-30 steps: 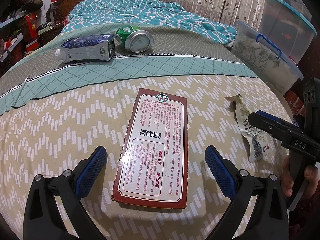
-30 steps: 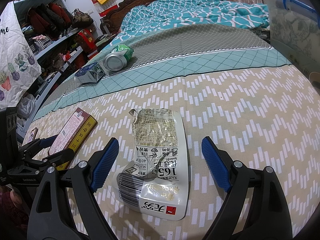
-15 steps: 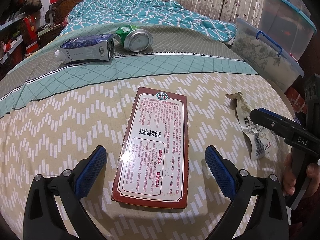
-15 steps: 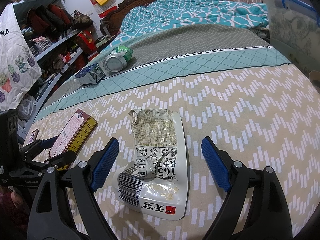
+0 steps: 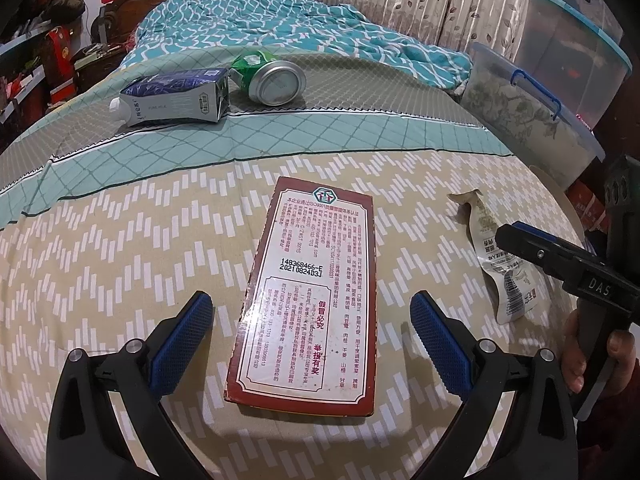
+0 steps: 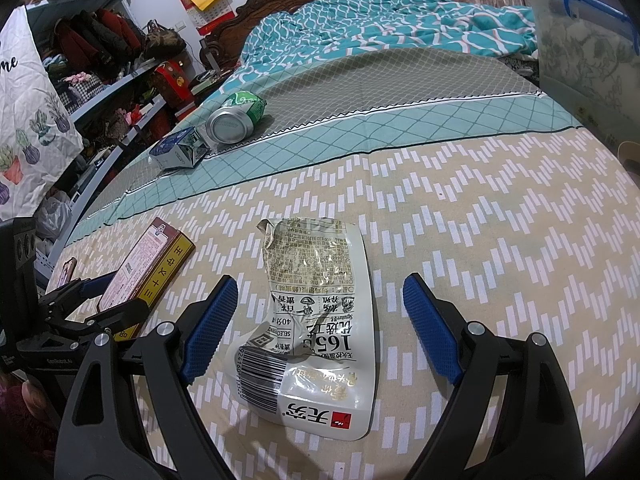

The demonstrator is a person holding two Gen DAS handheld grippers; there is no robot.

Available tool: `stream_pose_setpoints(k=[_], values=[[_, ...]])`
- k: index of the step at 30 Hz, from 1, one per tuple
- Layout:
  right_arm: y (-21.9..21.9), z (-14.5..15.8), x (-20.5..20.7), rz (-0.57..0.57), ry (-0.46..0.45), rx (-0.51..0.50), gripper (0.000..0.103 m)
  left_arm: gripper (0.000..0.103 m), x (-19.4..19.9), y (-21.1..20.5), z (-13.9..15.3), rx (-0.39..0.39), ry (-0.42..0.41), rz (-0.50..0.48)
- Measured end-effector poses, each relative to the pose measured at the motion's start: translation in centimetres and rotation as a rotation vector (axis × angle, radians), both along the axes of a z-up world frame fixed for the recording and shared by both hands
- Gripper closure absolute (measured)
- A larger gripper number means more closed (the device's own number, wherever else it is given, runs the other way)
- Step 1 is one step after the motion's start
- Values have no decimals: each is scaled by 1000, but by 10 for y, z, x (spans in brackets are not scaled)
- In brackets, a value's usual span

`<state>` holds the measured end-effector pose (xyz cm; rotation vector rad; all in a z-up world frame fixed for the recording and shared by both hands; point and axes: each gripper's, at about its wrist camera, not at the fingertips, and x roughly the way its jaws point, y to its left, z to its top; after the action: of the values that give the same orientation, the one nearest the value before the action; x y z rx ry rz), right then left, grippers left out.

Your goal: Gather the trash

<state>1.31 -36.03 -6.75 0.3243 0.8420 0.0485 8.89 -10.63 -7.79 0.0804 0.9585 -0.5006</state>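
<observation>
Two grippers hang spread wide over the bed (image 5: pixel 120 264): our left gripper (image 5: pixel 310 338) straddles the flat box (image 5: pixel 312 292), our right gripper (image 6: pixel 316 330) the crinkled wrapper (image 6: pixel 316 308). We should lower squarely before closing.

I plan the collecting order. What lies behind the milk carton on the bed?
Just behind the milk carton lies a green can on its side. Whether they touch cannot be told; the carton covers the can's near edge.

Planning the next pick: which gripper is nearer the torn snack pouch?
Right. The right gripper stands open with the snack pouch between its fingers; the left gripper straddles the red carton beside it.
</observation>
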Motion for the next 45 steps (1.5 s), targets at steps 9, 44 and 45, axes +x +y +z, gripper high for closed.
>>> stream_pose_setpoints(k=[9,44,45], values=[[0,0,0,0,0,0,19,8,1,3,2,-15,2,1],[-43,-24,-7,33,60,469,59,45,0,-68,3,-248,179,-227],[-41,-25,-6,48,65,473,59,45,2,-67,3,-254,186,-222]])
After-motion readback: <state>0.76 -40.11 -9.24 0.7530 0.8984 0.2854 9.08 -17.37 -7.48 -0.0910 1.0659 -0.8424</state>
